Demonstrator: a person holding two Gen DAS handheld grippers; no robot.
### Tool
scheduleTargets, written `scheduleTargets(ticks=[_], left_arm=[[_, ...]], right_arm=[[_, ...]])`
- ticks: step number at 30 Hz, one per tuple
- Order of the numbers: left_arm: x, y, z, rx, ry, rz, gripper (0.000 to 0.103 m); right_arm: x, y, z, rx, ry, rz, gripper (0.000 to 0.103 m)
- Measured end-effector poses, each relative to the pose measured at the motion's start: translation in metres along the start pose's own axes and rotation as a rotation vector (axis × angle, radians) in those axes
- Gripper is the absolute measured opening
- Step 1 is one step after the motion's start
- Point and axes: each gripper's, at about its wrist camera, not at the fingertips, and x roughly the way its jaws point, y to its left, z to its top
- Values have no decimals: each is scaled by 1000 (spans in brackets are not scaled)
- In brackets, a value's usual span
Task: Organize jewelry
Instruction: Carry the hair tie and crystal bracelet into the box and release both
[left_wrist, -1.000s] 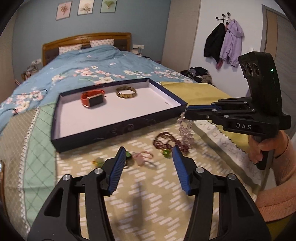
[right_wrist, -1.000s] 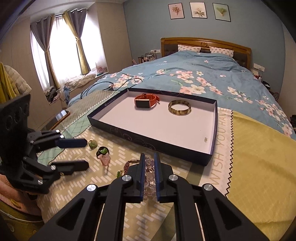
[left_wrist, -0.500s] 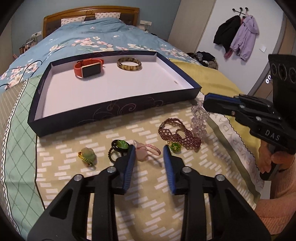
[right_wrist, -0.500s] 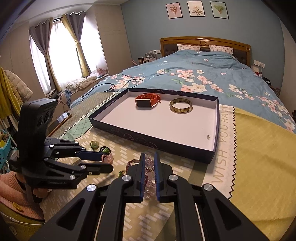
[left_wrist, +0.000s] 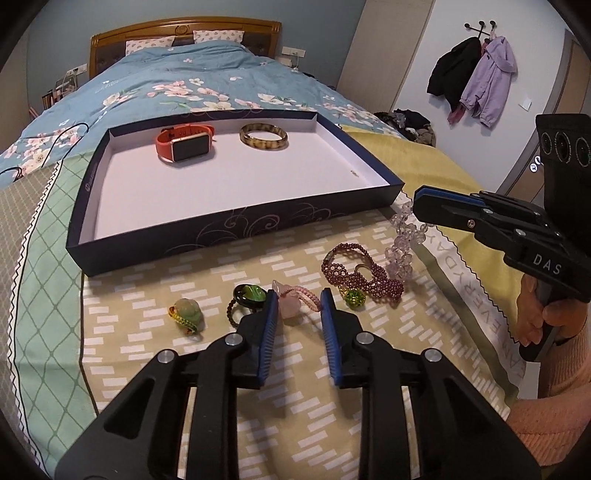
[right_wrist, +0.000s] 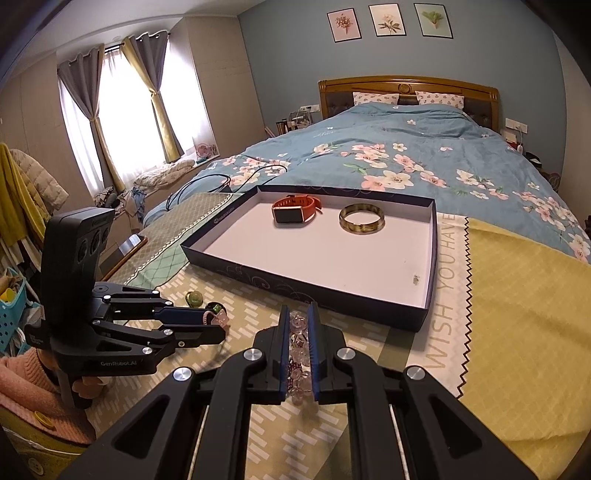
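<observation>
My left gripper (left_wrist: 298, 299) rests low on the bedspread, its jaws closing on a pink stone bracelet (left_wrist: 291, 301), with the pads touching it on both sides. Around it lie a green ring on a dark cord (left_wrist: 249, 295), a jade pendant (left_wrist: 186, 312), a maroon beaded bracelet (left_wrist: 362, 273) and a green bead (left_wrist: 352, 295). To the right, my right gripper (right_wrist: 297, 314) is shut on a clear crystal bead bracelet (left_wrist: 402, 240), which dangles just off the cloth. The navy tray (left_wrist: 236, 225) behind holds an orange watch (left_wrist: 184, 146) and an amber bangle (left_wrist: 263, 136).
All of it sits on a patterned cloth (left_wrist: 155, 354) over the foot of a bed with a blue floral quilt (right_wrist: 424, 166). A person's hand and pink sleeve (left_wrist: 554, 332) hold the right gripper. A black cable (right_wrist: 207, 184) lies on the quilt left of the tray.
My left gripper dropped forward toward the loose jewelry and narrowed its jaws around the pink stone bracelet. The right gripper stayed put, still holding the crystal bracelet.
</observation>
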Motion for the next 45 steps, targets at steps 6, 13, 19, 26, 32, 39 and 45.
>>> scheduleTargets(ticks=[6,13,19,26,32,39,45], left_arm=[[-15,-2,2,9,-37,0,24],[-31,-2,11,26,-83,7,24],[-39,4,23,36,-107,37,24],[-39,12,42,56,-129,75,24],[-32,23,57,56,-127,90,24],[-22,37,70,55,-115,119,24],[-9,46,79,56,-93,143,24]], right_arm=[[-4,1,6,5,-18,10,8],[-12,3,20,3,-58,20,8],[-14,5,41,-18,-97,18,8],[-5,0,65,-22,-121,17,8],[10,-9,83,-2,-126,8,8],[38,-24,94,43,-102,-5,8],[59,-34,98,78,-76,-5,8]])
